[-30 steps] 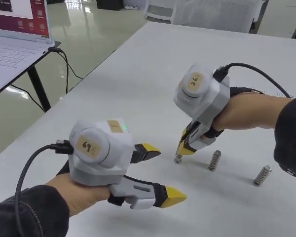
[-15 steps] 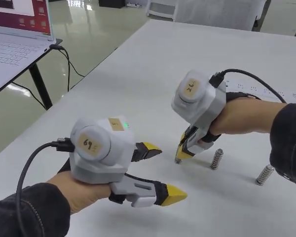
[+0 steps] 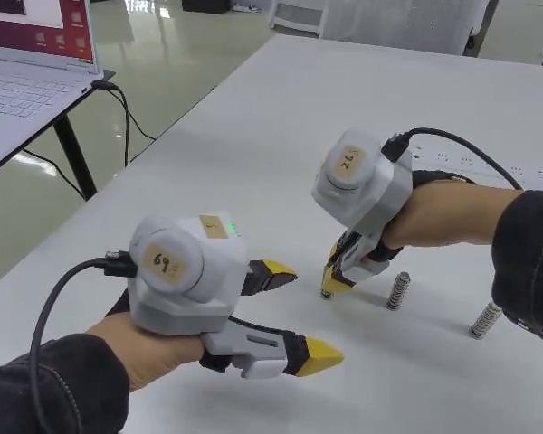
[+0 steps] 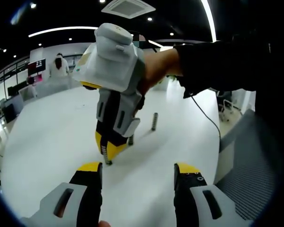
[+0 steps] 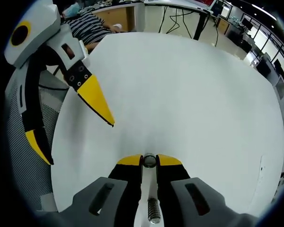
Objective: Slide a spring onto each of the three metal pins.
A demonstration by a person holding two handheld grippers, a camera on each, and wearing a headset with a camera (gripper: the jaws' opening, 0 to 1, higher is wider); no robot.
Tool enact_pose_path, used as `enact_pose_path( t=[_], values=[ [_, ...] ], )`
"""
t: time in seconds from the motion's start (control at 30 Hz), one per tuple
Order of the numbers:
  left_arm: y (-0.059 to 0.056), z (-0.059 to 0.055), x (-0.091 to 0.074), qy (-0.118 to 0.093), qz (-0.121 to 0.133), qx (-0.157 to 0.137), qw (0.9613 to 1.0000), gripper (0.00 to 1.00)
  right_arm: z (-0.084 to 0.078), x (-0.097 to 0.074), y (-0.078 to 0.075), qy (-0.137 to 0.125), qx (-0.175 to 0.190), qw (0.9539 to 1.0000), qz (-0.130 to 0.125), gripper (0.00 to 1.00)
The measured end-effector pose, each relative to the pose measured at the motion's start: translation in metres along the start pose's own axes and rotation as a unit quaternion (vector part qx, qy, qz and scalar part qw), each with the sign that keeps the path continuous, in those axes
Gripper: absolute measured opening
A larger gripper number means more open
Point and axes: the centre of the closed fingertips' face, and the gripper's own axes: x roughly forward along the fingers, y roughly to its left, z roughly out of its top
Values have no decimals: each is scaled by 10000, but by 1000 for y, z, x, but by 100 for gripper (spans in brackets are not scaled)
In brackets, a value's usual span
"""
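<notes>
Spring [image 5: 153, 210] clenched in my R hand-held gripper [image 3: 328, 285], nosed down onto pin [image 4: 107, 160] at its tip to seat it; L hand-held gripper [image 3: 308, 312] released, idle.

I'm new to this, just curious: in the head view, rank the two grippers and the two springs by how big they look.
1. left gripper, though it is nearest the camera, which may inflate it.
2. right gripper.
3. inner spring and outer spring: alike, no ranking.

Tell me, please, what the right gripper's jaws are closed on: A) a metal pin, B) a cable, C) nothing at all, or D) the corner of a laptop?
A: in the right gripper view, the right gripper is shut on the round top of a metal pin, and a spring shows lower down between the jaws.
</notes>
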Motion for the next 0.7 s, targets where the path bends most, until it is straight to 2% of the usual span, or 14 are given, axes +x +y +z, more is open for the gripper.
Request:
enact_pose_path(
  t=[0.7],
  values=[
    [0,0,1,2,-18,-6,10000,56,-11,-3,-3,1,80,9999,-83,18]
  ],
)
